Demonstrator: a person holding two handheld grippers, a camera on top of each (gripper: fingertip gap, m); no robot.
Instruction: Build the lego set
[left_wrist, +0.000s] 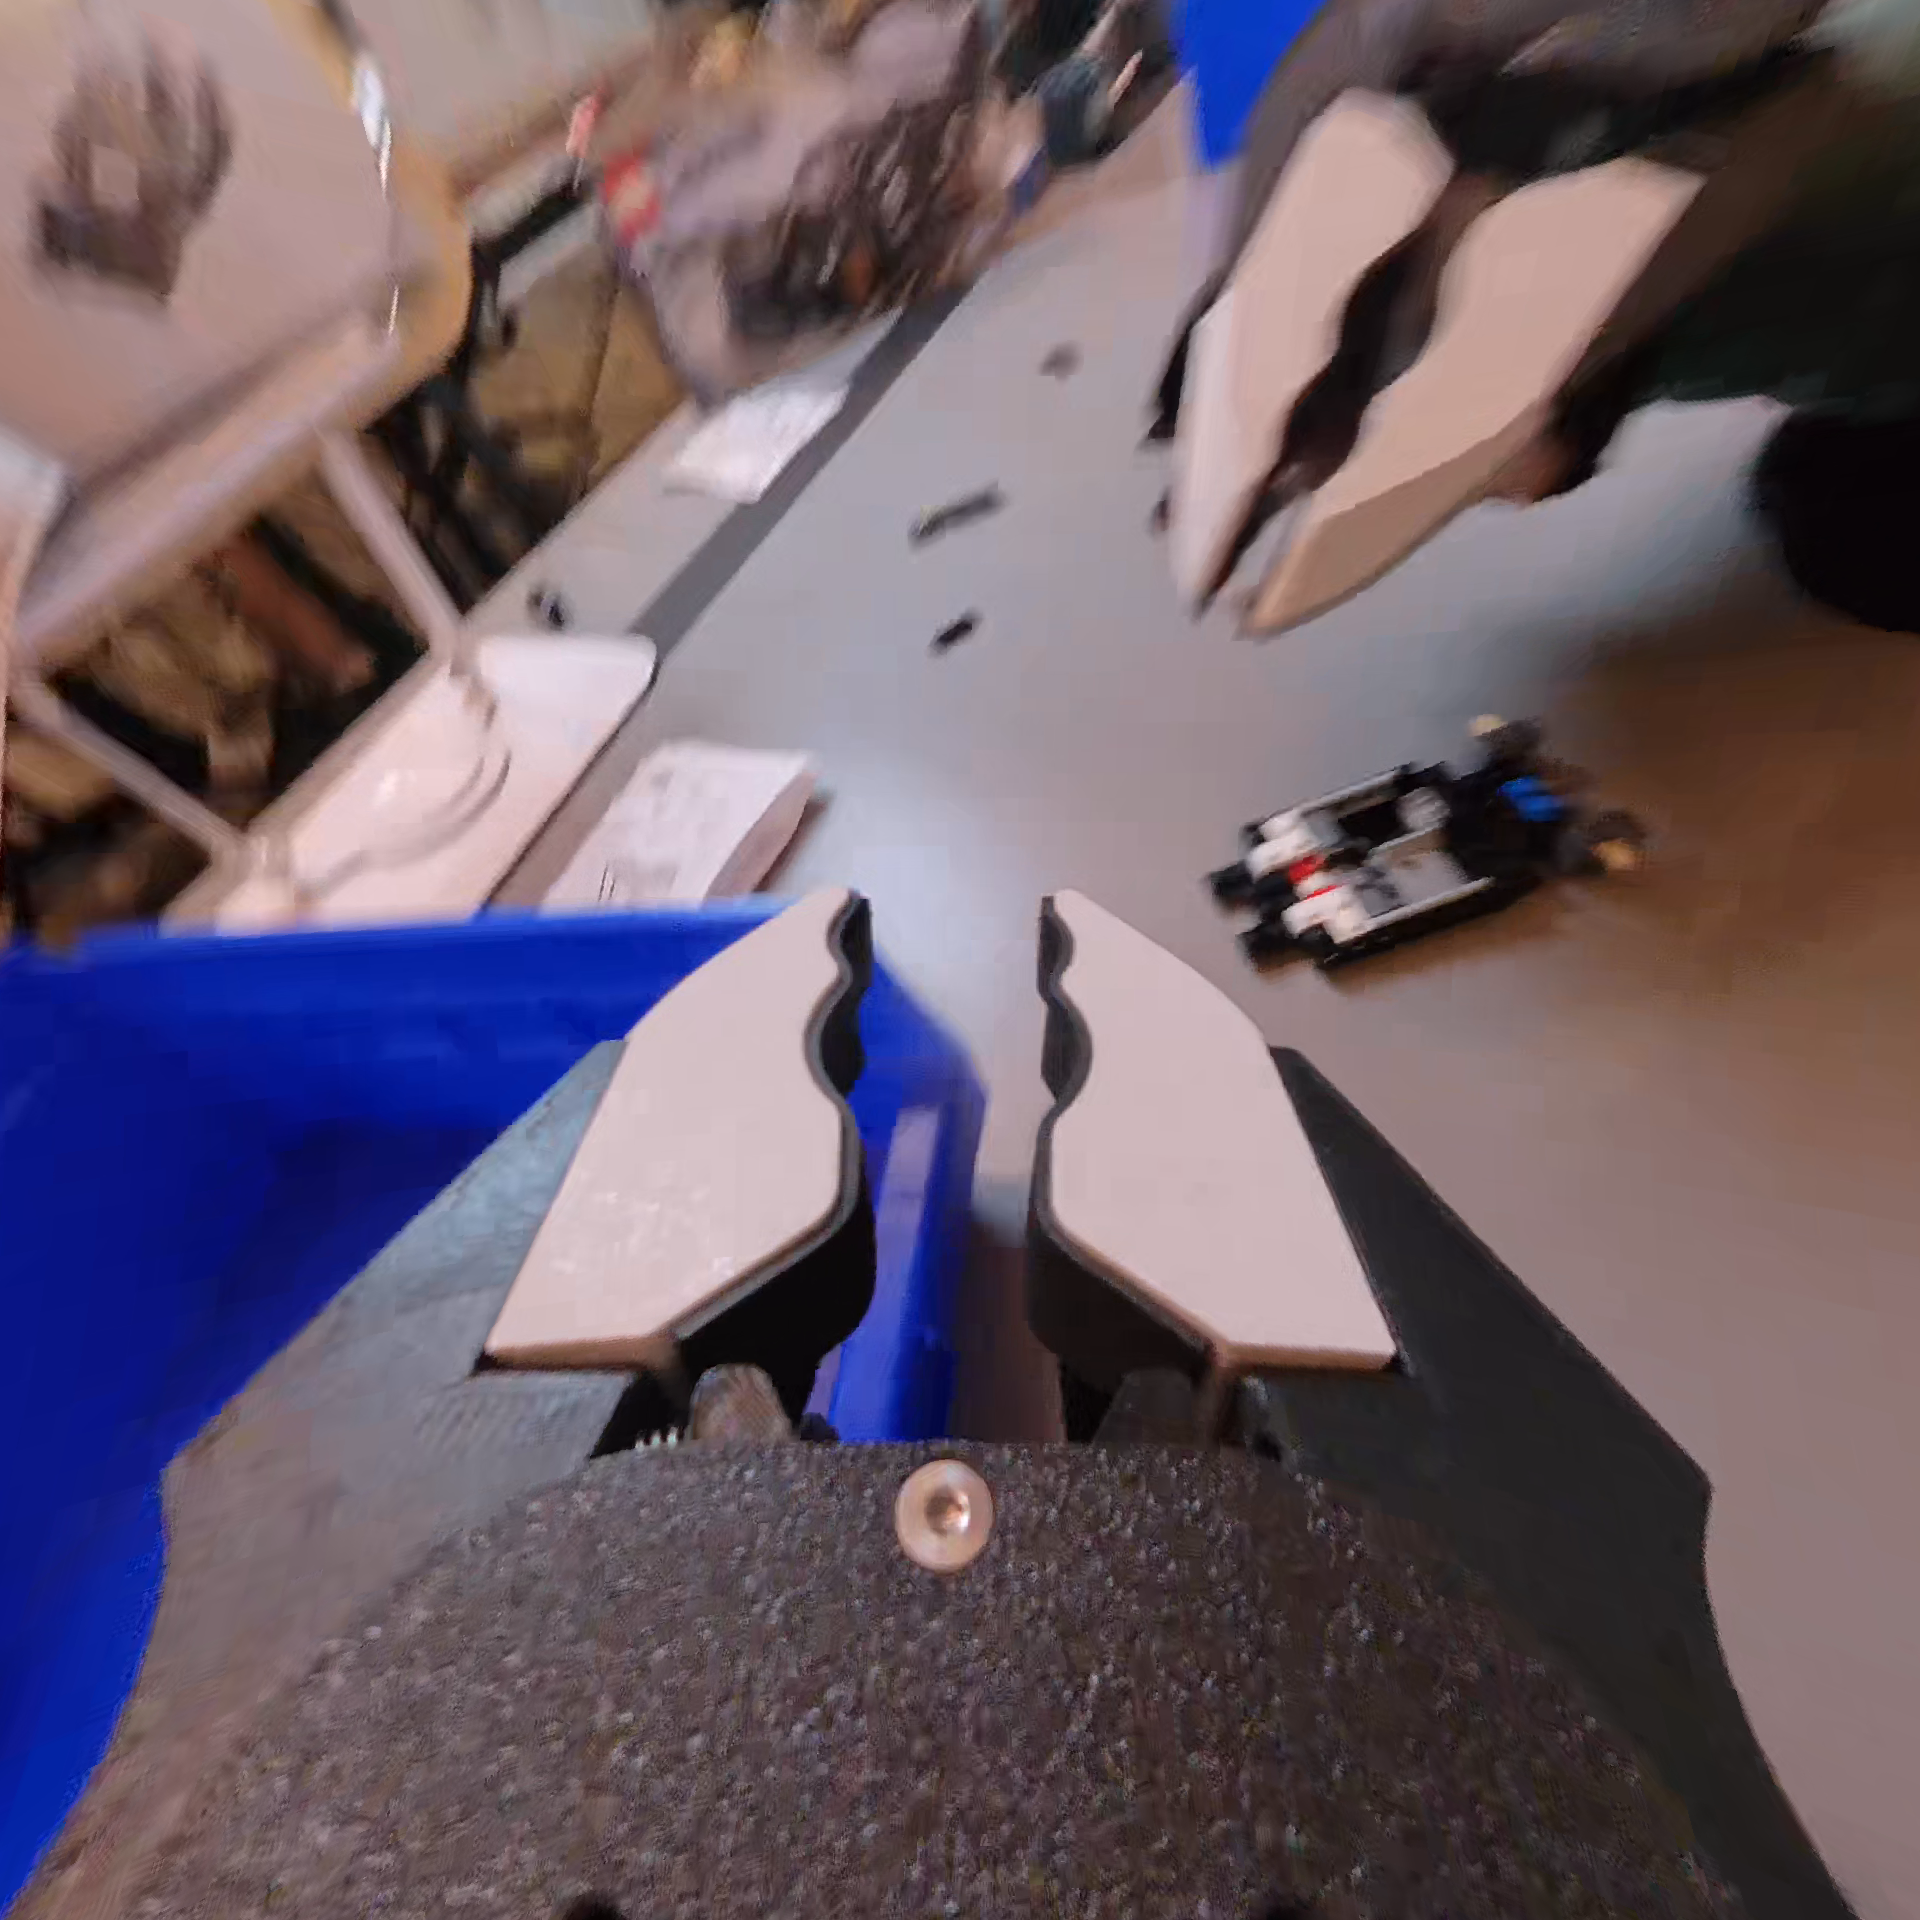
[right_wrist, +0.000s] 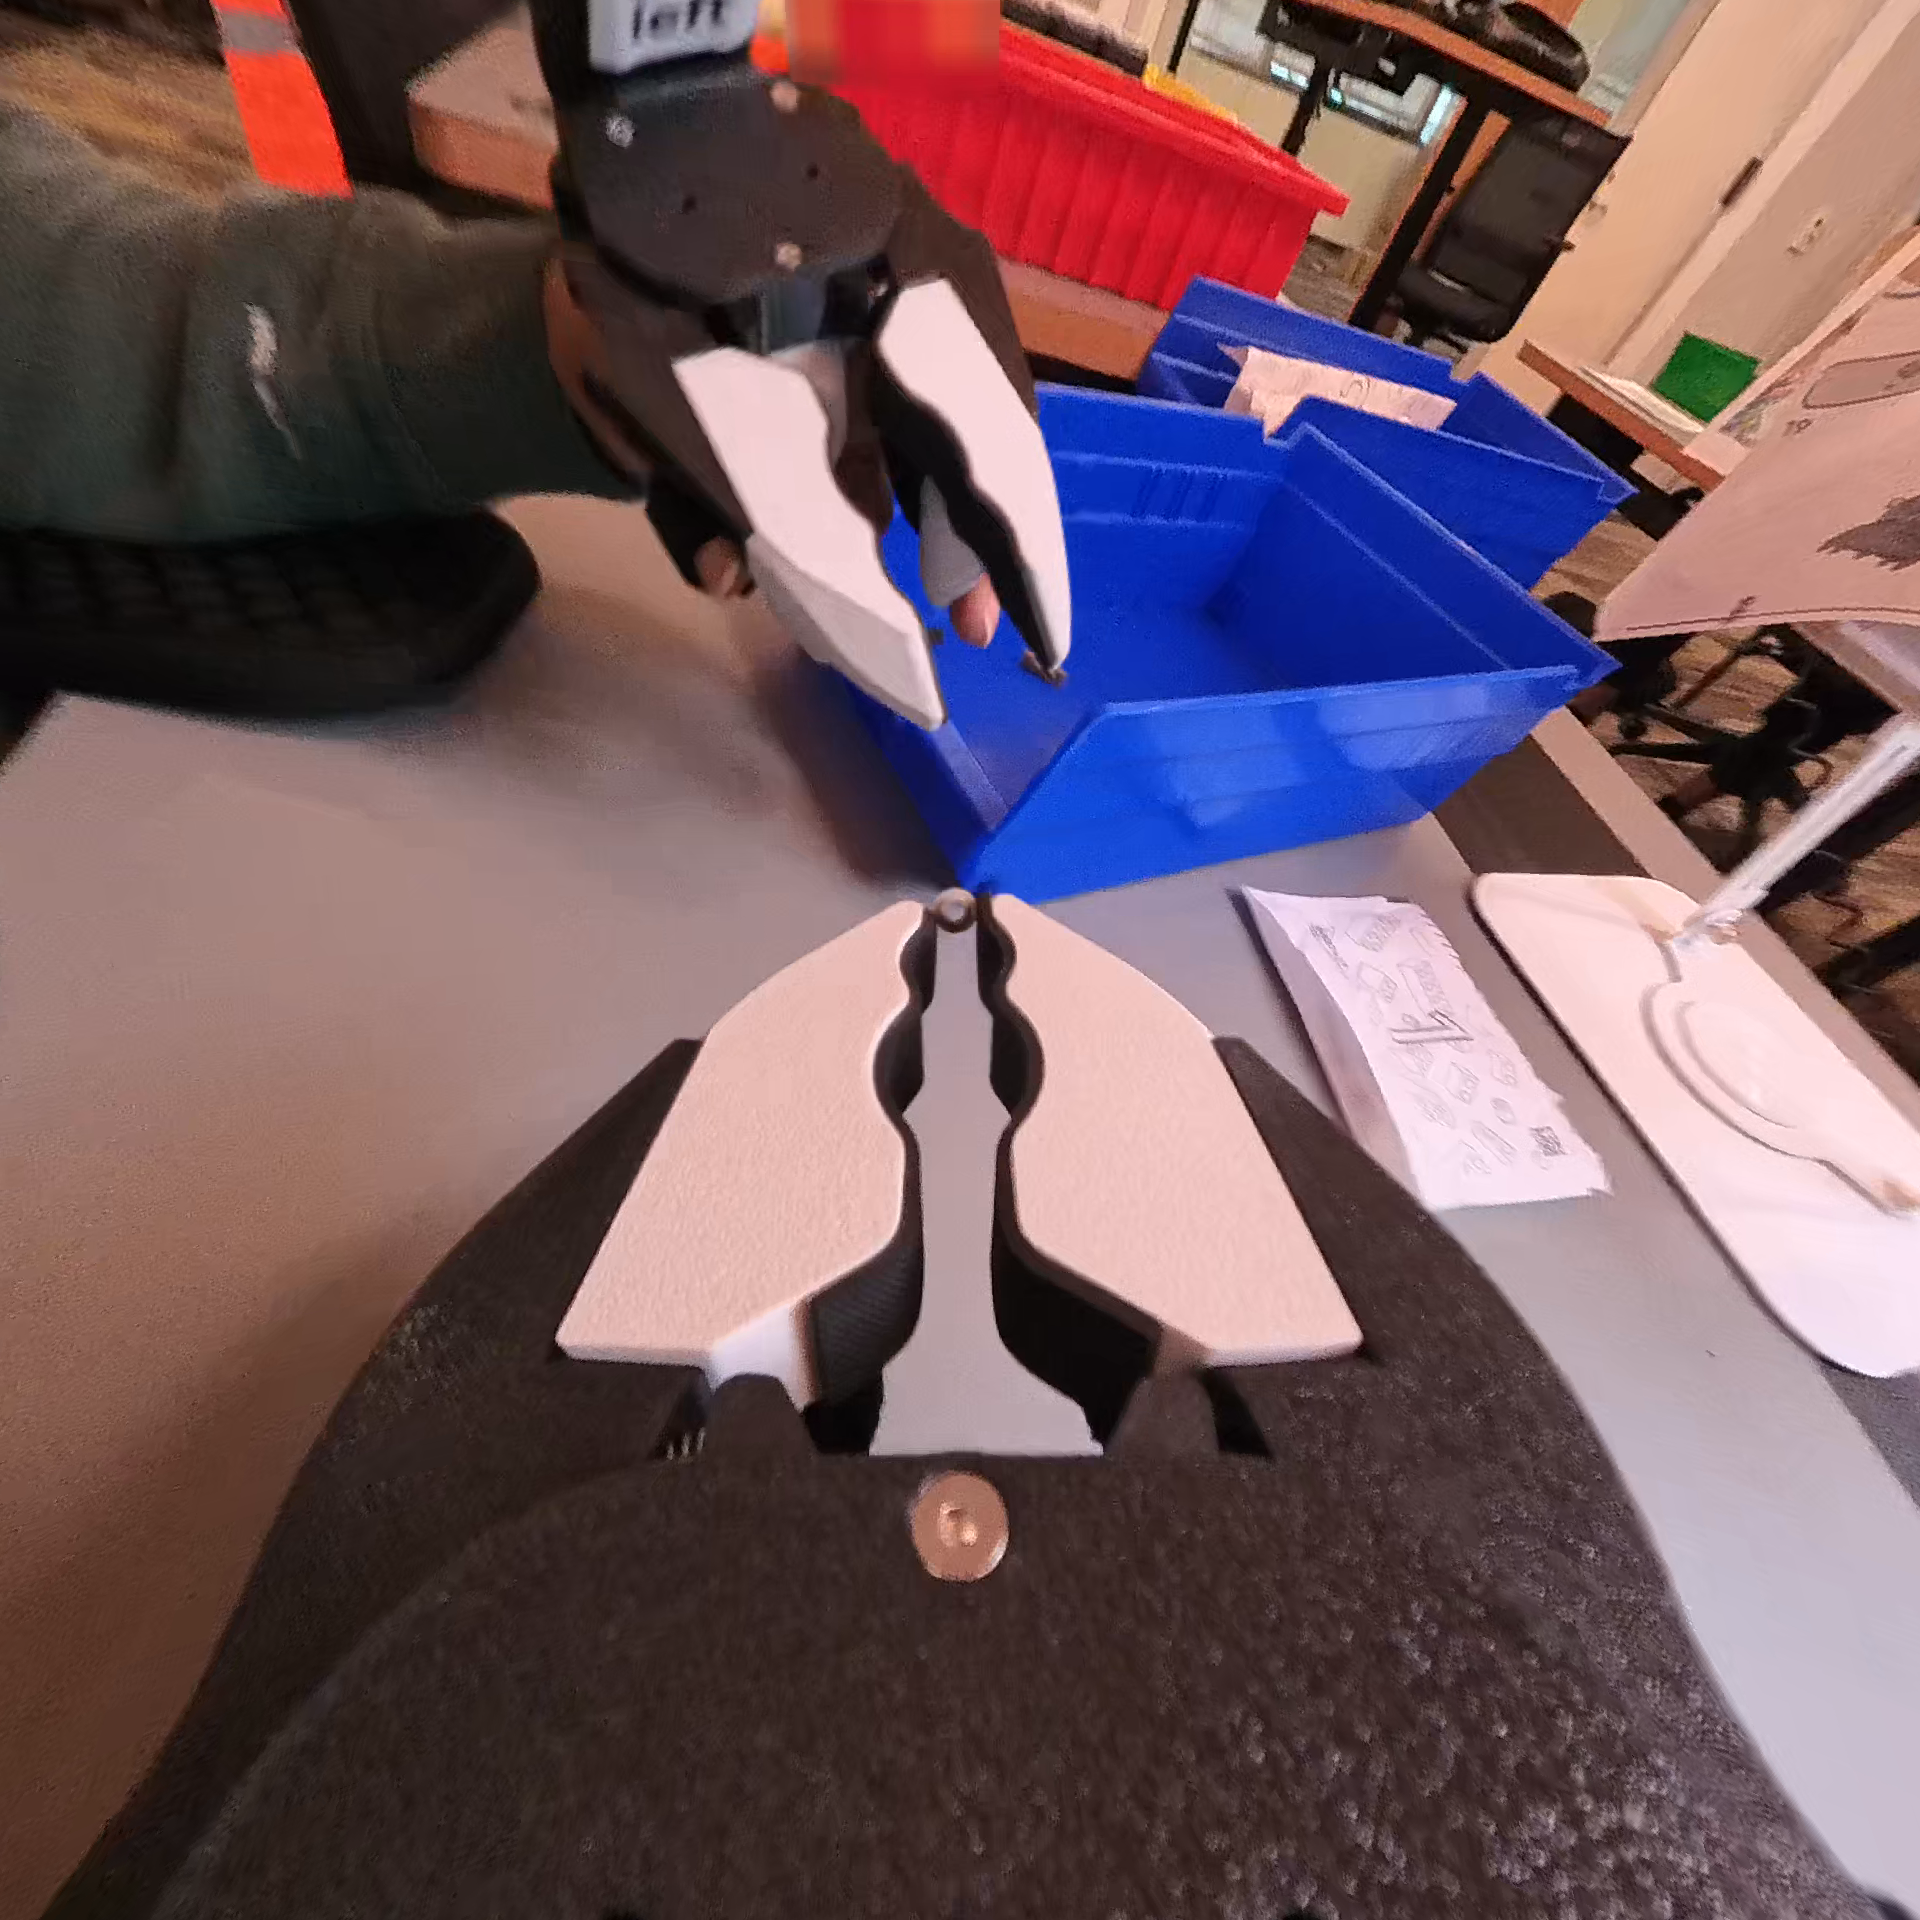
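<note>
My right hand-held gripper (right_wrist: 956, 914) pinches a small ring-shaped part (right_wrist: 954, 911) just before the blue bin (right_wrist: 1299, 790), while my left hand-held gripper (right_wrist: 1003, 696) hangs apart and empty over the bin's near corner.

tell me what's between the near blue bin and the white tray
A printed paper sheet lies between the blue bin and the white tray, in the right wrist view.

Grey table (right_wrist: 312, 987) bears blue bin (right_wrist: 1299, 790) at centre right, printed leaflet (right_wrist: 1423, 1060) (lower right), white plate (right_wrist: 1766, 1195) beside it.
</note>
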